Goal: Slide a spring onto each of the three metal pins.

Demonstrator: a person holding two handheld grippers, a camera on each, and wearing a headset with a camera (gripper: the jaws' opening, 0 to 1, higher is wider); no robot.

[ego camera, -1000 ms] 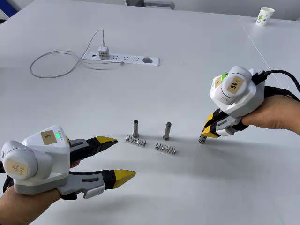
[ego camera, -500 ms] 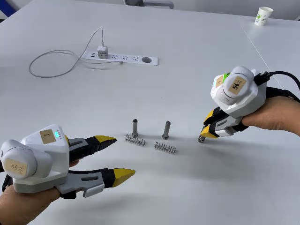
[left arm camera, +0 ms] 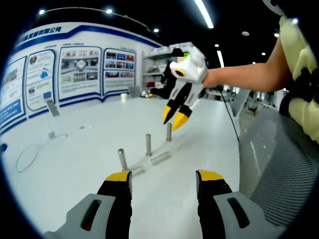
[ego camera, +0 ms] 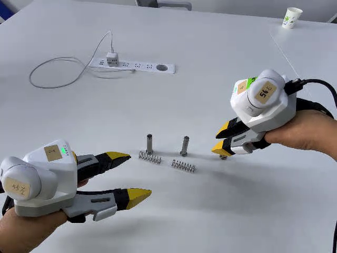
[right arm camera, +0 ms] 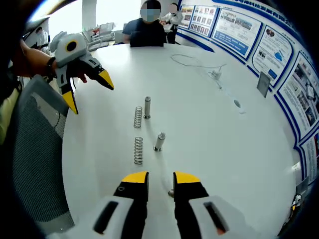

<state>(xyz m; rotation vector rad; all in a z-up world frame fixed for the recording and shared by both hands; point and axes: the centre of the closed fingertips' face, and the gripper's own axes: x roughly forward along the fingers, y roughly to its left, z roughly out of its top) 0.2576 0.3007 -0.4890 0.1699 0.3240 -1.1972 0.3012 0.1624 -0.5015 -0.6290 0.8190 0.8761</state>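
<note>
Right gripper (ego camera: 221, 140): jaws slightly apart, holding nothing. The short grey metal pin with a coil spring on it (ego camera: 224, 156) stands upright on the white table (ego camera: 210, 68) just under the lower jaw tip; in the right gripper view it sits low in the gap between the jaws. Left gripper (ego camera: 129, 176): jaws wide apart, empty, well apart from the parts. Left bare grey pin (ego camera: 149, 143) and middle bare grey pin (ego camera: 185, 145) stand upright, with one loose steel spring (ego camera: 150, 157) and another loose steel spring (ego camera: 183, 166) lying beside them.
</note>
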